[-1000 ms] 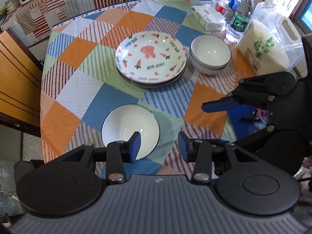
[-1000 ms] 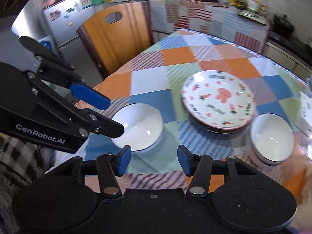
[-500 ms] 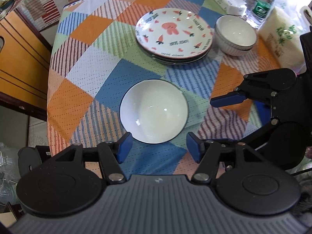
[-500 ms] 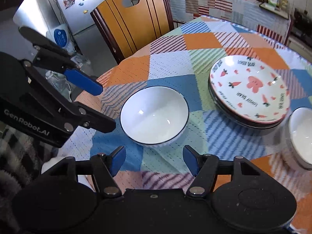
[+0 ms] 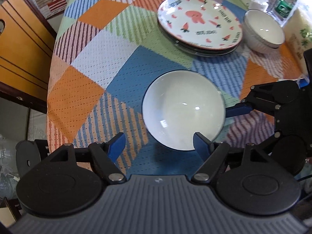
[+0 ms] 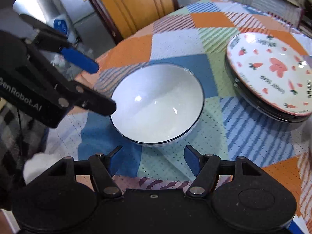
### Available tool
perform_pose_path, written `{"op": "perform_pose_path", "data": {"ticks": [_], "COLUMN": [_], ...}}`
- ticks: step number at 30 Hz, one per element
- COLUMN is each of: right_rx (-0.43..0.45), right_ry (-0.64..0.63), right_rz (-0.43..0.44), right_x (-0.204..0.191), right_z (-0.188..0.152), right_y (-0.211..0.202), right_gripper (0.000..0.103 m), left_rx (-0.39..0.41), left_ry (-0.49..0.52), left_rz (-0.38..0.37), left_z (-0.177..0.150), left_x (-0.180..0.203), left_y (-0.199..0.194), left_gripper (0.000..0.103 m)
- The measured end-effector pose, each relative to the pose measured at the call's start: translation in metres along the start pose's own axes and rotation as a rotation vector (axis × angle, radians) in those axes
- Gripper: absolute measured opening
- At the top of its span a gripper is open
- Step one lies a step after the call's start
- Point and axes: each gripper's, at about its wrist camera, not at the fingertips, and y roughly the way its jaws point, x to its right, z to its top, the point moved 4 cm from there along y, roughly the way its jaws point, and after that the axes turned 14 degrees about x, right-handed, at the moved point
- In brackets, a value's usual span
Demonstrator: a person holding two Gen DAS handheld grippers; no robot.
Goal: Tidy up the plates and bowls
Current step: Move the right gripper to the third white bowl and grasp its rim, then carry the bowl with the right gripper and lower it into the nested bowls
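A round table under a patchwork tablecloth in orange, blue, green and striped squares fills both views. Taking the lone white bowl as the landmark, it sits upright on a blue square close to the table's near edge, with a thin dark line around its rim. Beyond the bowl lies a stack of plates, the top one printed with a pink rabbit and carrots (the plates beneath it show only as dark edges). Just beside that stack, farther still from the bowl, stands a second stack of white bowls, and behind those are water bottles, blurred.

The left gripper hangs just short of the bowl, its blue-padded fingers spread wide; in its own view the right-hand finger overlaps the bowl's near rim, though contact cannot be told. The right gripper is near the bowl on another side, fingers likewise spread apart and holding nothing, its tips short of the rim.
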Motion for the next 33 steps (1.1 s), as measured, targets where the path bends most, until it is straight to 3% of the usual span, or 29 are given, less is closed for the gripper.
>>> {"op": "perform_pose_path", "data": {"ticks": [5, 9, 11, 14, 16, 20, 24, 33], "right_rx": [-0.005, 0.043, 0.07, 0.111, 0.136, 0.167, 0.175, 0.219], "right_ry": [-0.014, -0.034, -0.034, -0.066, -0.071, -0.094, -0.077, -0.027], "right_rz": [0.012, 0.009, 0.015, 0.013, 0.011, 0.016, 0.014, 0.002], "right_x": [0.003, 0.002, 0.002, -0.002, -0.001, -0.001, -0.001, 0.006], "right_z": [-0.003, -0.005, -0.005, -0.007, -0.008, -0.007, -0.007, 0.002], "right_y": [0.018, 0.026, 0.028, 0.03, 0.032, 0.034, 0.033, 0.007], "right_gripper": [0.072, 0.072, 0.078, 0.081, 0.085, 0.088, 0.088, 0.088], "left_rx": [-0.025, -0.026, -0.019, 0.003, -0.003, -0.005, -0.001, 0.049], "left_ry": [-0.03, -0.076, -0.084, -0.069, -0.083, -0.07, -0.103, -0.058], "left_rz": [0.003, -0.013, -0.01, -0.003, -0.009, 0.036, 0.031, 0.039], "left_z": [-0.005, -0.009, -0.01, -0.009, -0.009, -0.007, -0.004, 0.021], "left_x": [-0.011, -0.017, -0.017, -0.013, -0.012, -0.012, -0.013, 0.008], "left_y": [0.021, 0.035, 0.041, 0.047, 0.051, 0.052, 0.047, 0.019], "left_gripper": [0.076, 0.073, 0.071, 0.055, 0.027, 0.014, 0.012, 0.012]}}
